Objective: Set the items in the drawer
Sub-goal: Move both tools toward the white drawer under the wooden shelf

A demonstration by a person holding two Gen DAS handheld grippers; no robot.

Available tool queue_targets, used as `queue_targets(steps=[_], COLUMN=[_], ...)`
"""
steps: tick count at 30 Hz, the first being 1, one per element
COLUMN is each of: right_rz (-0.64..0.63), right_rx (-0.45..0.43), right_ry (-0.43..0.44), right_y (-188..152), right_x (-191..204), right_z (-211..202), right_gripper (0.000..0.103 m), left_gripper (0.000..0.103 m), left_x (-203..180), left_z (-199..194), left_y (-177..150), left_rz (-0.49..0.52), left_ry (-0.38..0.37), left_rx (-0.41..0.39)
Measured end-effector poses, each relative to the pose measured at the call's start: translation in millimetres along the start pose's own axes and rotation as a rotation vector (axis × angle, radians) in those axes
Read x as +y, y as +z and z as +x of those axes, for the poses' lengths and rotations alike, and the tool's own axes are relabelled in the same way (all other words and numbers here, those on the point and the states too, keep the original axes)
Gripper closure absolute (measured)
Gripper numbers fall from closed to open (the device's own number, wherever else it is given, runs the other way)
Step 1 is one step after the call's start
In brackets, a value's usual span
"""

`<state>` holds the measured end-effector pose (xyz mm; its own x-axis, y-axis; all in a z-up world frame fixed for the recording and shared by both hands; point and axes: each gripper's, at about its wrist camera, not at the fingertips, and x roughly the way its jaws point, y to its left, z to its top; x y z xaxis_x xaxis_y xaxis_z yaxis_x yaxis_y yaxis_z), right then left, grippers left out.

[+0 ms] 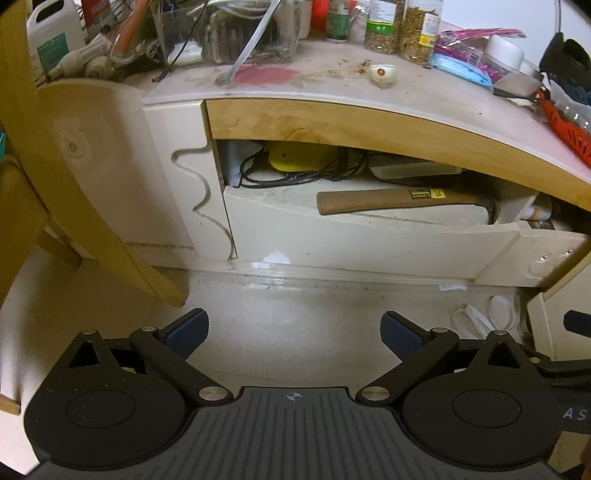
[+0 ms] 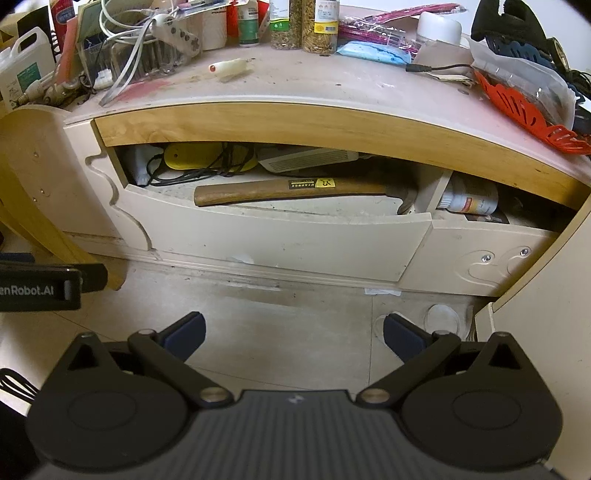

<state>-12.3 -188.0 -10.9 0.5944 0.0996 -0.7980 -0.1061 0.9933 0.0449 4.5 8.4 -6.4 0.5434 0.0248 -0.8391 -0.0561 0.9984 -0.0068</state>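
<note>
Well beyond both hand-held grippers (image 1: 294, 332) (image 2: 294, 330), hammer (image 2: 295, 189) in drawer (image 2: 277, 240).

The left gripper (image 1: 294, 334) hangs above the pale floor (image 1: 288, 314) with its blue-padded fingers (image 1: 188, 330) spread wide and nothing between them, facing a cream drawer (image 1: 369, 243) pulled partly out beneath a wood-edged tabletop (image 1: 369, 88). Inside the drawer a wooden-handled hammer (image 1: 388, 201) lies lengthwise near the front, with a yellow object (image 1: 299, 157) and tangled black cords (image 1: 295, 177) behind it. On the cluttered tabletop stand two spice jars (image 1: 402, 29), with a small white cap-like piece (image 1: 382, 74) lying alone nearer the edge.
</note>
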Motion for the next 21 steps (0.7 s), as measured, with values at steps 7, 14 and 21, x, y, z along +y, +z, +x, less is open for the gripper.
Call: queue_targets(steps=[7, 14, 21], right_rz=[0.016, 0.042, 0.062], right_rx=[0.008, 0.003, -0.014], right_ry=[-0.004, 0.001, -0.021], right_y=[0.3, 3.2, 10.7], right_x=[-2.9, -4.8, -9.4], right_z=[7.0, 16.6, 29.4], right_gripper=[0.0, 0.0, 0.0], left_gripper=[0.001, 0.0, 0.0], left_x=[4.6, -2.5, -12.3], left_z=[13.3, 13.8, 14.1], left_y=[-2.6, -0.2, 7.9], left_rz=[-0.054, -0.019, 0.039], left_ry=[-0.013, -0.016, 0.012], left_rx=[0.063, 0.02, -0.024])
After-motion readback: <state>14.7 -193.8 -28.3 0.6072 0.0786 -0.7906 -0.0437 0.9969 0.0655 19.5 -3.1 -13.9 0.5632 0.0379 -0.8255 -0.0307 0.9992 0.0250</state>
